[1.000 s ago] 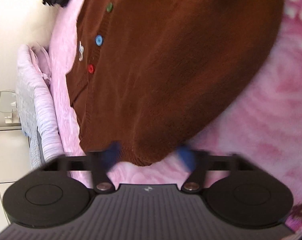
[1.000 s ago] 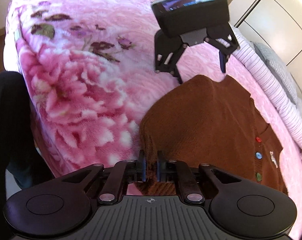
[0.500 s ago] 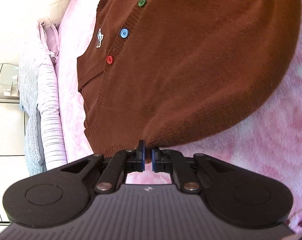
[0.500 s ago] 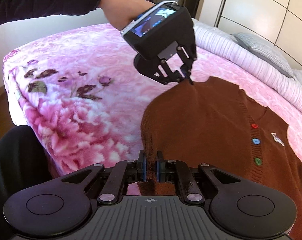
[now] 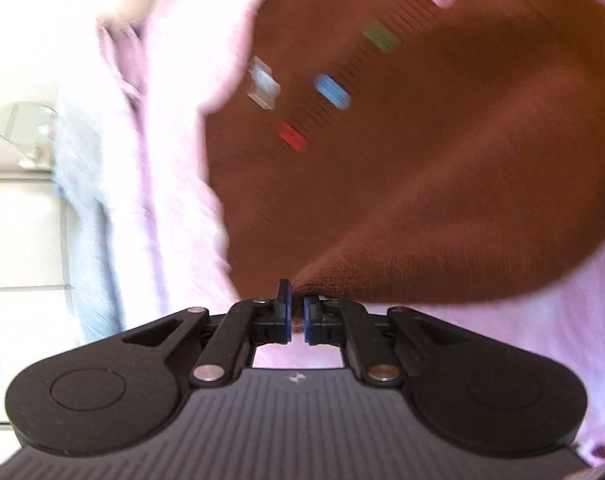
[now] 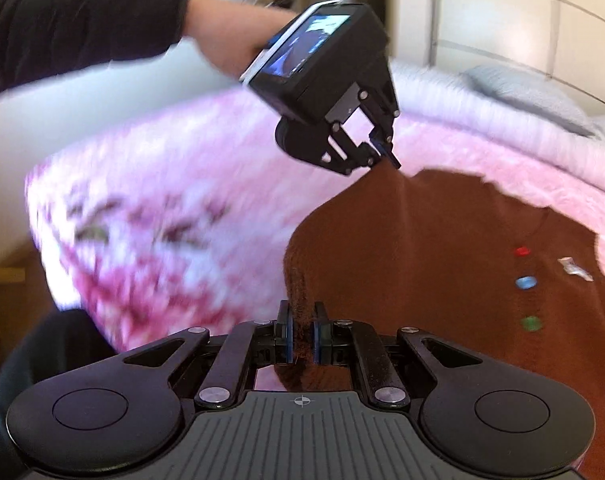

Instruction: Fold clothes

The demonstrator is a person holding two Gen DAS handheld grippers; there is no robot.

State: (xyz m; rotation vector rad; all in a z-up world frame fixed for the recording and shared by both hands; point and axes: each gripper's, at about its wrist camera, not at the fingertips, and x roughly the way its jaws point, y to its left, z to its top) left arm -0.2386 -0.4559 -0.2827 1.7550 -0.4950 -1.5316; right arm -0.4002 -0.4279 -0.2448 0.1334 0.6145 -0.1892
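Since half a second ago, your left gripper (image 6: 384, 156) has lifted its corner of the brown sweater (image 6: 442, 264) up off the pink blanket (image 6: 174, 184), so the knit now rises in a little peak to its tips in the upper middle of the right wrist view. Both views have gone blurry.

Your left gripper is pinched tight on that corner. In its own view the blue pads (image 5: 285, 312) at the lower middle sit almost together with the brown edge squeezed at them. Your right gripper (image 6: 301, 334) is also clamped on the sweater, with a thick brown fold between its pads at the lower middle of the frame.

The sweater is dark brown and knitted. It lies on the blanket and fills the right half of the right wrist view. It has a row of buttons: red (image 6: 521, 251), blue (image 6: 526, 282) and green (image 6: 530, 323). A small pale patch (image 6: 574, 269) sits beside them.

In the left wrist view the buttons are smeared into short stripes, so you cannot see their shape. The top and right side of the sweater are cut off there. The flowers on the blanket are only smudges. Your black sleeve (image 6: 74, 28) reaches in from the upper left.
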